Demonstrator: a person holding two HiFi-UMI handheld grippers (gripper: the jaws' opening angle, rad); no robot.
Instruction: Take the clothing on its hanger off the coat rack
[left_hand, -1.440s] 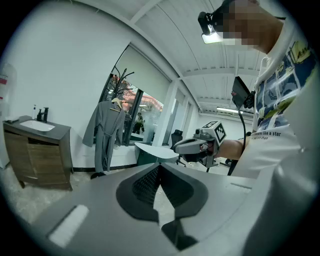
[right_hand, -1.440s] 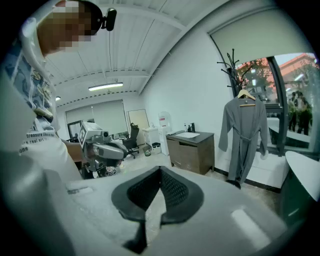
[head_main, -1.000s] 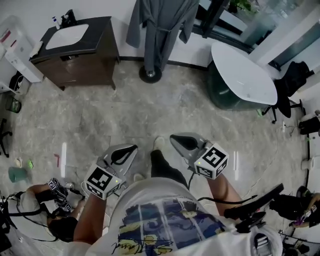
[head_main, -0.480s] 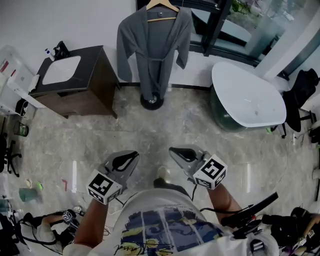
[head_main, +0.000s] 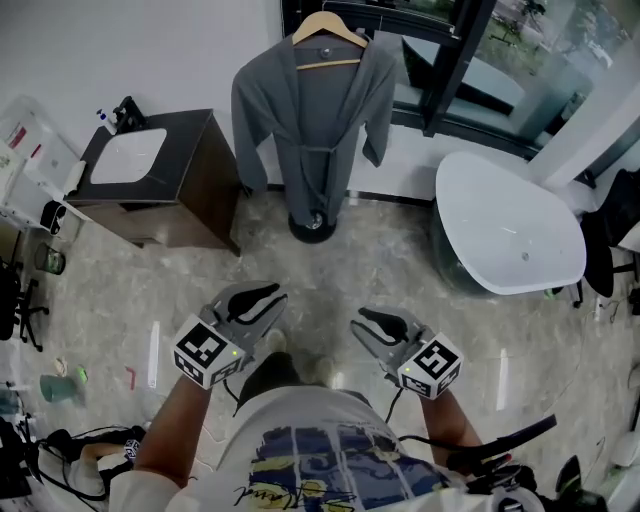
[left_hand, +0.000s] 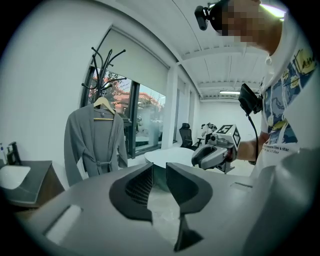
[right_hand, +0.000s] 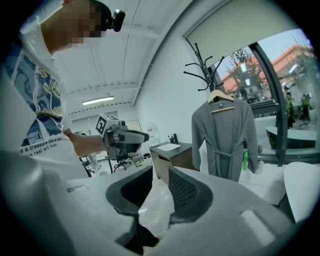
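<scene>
Marble-look floor (head_main: 330, 270), white wall behind. Grey robe (head_main: 315, 110) on wooden hanger (head_main: 327, 28) hangs from coat rack (head_main: 313, 226), top centre of the head view, between dark vanity (head_main: 195, 190) at left and white tub (head_main: 510, 230) at right. Left gripper (head_main: 268, 305) and right gripper (head_main: 362, 325) sit low centre, well apart from the robe. Both pairs of jaws are opening, gaps modest, nothing between them.

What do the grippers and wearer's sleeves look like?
The left gripper and right gripper are pale grey shells with dark ribbed pads, each with a white cube of black square markers. Their jaws are opening, empty. A black cable trails from the right one. The person wears a white short-sleeved T-shirt printed blue and yellow.
</scene>
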